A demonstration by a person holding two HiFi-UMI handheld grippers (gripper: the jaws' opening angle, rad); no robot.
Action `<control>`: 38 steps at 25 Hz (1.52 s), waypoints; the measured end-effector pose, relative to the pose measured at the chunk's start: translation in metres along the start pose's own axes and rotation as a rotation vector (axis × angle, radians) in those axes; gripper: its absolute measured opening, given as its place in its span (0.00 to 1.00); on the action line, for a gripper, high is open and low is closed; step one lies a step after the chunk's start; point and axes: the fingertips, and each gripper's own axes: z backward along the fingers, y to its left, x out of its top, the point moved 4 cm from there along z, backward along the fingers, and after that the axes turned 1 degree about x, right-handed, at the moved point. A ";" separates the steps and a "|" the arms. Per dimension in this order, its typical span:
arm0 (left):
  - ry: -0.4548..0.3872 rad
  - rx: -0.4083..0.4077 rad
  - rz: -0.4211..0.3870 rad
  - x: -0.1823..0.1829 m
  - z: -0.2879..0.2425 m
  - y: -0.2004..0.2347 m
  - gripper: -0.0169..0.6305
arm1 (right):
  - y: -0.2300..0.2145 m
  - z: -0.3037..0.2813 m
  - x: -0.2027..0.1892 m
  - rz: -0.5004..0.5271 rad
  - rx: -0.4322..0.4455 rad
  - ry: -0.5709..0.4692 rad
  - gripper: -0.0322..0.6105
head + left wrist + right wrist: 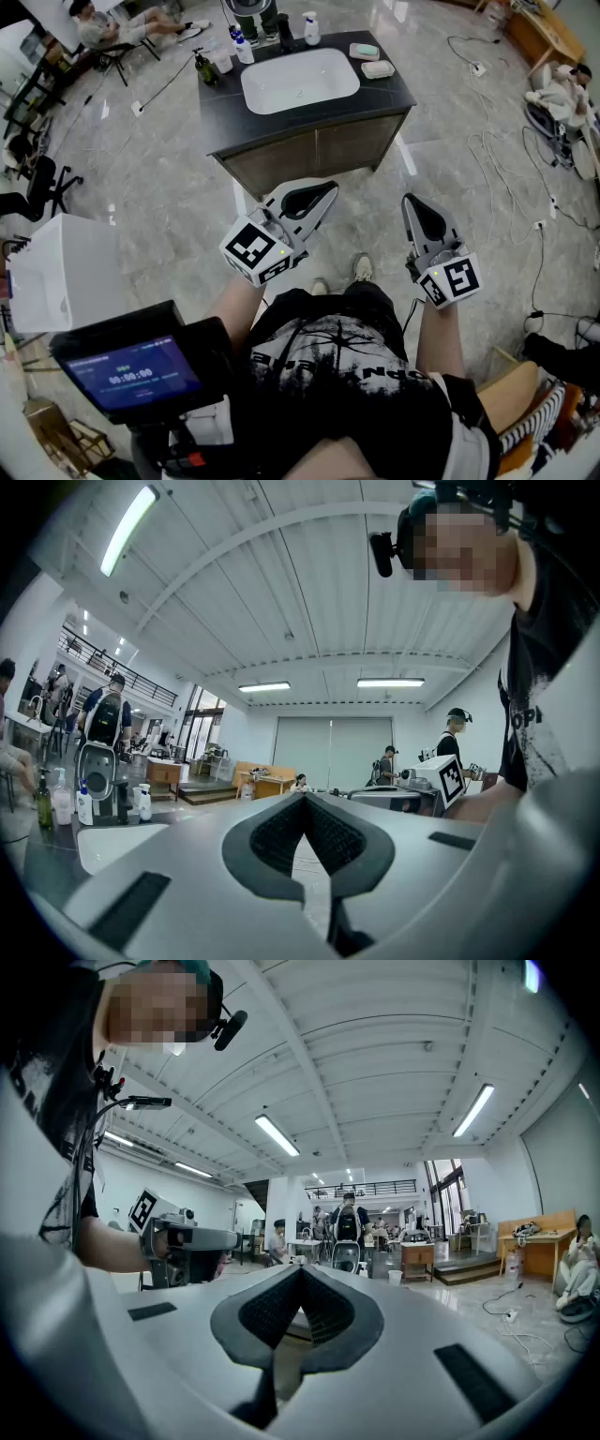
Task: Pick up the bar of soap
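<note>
Well back from vanity counter, so close that gap first. Target: pale bar of soap on the counter's back right, just right of sink, with a teal-filled soap dish just behind. Easy to mix up, so aim for the pale one. Left gripper and right gripper both level, jaws pressed together, nothing between. Probably use the right one, being on that side: spread jaws before arriving, come in low, pinch across the narrower width, avoid nudging the dish.

Soap bar on counter: too small for detail. Seated person cut by right edge.
</note>
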 end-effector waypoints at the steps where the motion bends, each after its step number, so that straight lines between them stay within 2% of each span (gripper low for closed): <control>1: -0.002 0.001 0.002 0.000 0.001 0.000 0.03 | 0.001 0.000 0.000 0.002 0.001 0.001 0.07; 13: -0.010 0.007 -0.017 0.001 0.007 0.012 0.03 | 0.011 -0.016 0.005 0.019 0.035 0.001 0.07; 19: -0.004 0.018 -0.039 -0.001 0.009 0.012 0.03 | 0.011 -0.017 0.003 0.062 0.021 0.021 0.07; 27: -0.001 0.003 -0.018 0.000 0.006 0.009 0.03 | 0.007 -0.009 0.008 0.068 -0.010 0.023 0.07; 34: 0.009 0.007 -0.012 -0.013 -0.035 0.040 0.03 | -0.036 -0.037 -0.006 0.061 -0.007 0.016 0.07; 38: 0.012 0.016 -0.001 -0.006 -0.047 0.043 0.03 | -0.051 -0.038 0.002 0.064 -0.009 0.017 0.07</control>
